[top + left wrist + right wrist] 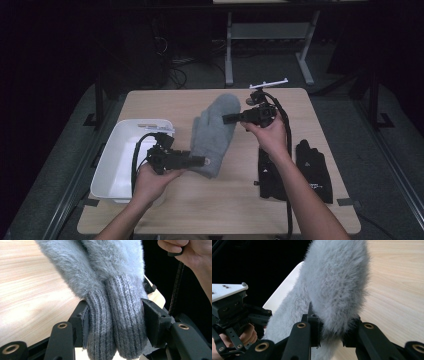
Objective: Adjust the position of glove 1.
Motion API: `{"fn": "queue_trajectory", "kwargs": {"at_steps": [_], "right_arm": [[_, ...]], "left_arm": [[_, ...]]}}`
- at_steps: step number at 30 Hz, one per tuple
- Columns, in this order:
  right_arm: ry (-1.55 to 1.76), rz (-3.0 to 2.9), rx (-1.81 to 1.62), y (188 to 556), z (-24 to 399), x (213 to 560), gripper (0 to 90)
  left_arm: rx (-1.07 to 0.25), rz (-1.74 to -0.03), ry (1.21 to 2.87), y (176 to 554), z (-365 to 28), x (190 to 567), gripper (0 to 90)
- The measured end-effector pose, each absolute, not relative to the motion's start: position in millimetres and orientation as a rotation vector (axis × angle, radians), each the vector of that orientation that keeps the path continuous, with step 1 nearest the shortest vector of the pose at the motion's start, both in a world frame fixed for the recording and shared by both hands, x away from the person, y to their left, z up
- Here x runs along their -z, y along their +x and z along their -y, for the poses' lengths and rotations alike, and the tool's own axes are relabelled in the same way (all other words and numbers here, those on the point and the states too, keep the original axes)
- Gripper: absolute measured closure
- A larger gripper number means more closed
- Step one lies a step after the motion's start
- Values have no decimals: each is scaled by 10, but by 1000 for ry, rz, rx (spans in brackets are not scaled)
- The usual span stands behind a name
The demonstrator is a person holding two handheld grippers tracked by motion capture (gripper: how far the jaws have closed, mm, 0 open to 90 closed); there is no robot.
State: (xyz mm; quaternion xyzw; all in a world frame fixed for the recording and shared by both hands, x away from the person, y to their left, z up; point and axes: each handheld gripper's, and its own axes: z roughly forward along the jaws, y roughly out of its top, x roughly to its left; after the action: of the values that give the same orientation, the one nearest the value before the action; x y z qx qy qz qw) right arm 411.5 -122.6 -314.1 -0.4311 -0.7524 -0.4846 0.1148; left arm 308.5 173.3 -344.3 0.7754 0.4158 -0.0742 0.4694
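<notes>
Your left gripper (202,161) is clamped on the ribbed knit cuffs of the grey mittens (214,131); in the left gripper view both cuffs (117,325) sit side by side between the two black jaws, which press them from either side, so you hold a pair, one mitten lying against the other. Your right gripper (226,118) grips the fuzzy fingertip end; in the right gripper view the pile (337,287) bulges out above the jaws, which pinch it from both sides. The mittens stretch between your two grippers over the middle of the wooden table (225,210), cuff end toward you, tip end toward the far edge. Whether they hang clear of the tabletop or brush it you cannot tell from the high view. Left of your left hand (150,182) stands a white tub (112,165), at the table's left edge; its corner shows pale behind the fur in the right gripper view. Right of your right forearm, a pair of black gloves (312,170) lies flat on the table, well apart from the mittens. Your right hand (270,135) holds its gripper roughly level, jaws pointing left toward the mittens.
</notes>
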Motion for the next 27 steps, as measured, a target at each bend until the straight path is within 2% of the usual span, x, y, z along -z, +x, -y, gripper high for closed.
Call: {"fn": "queue_trajectory", "kwargs": {"at_steps": [27], "right_arm": [[-1164,2232,1418,4245,709,2910,726]], "left_arm": [[114,-1051,1857,3049,-2227,3278,436]]}}
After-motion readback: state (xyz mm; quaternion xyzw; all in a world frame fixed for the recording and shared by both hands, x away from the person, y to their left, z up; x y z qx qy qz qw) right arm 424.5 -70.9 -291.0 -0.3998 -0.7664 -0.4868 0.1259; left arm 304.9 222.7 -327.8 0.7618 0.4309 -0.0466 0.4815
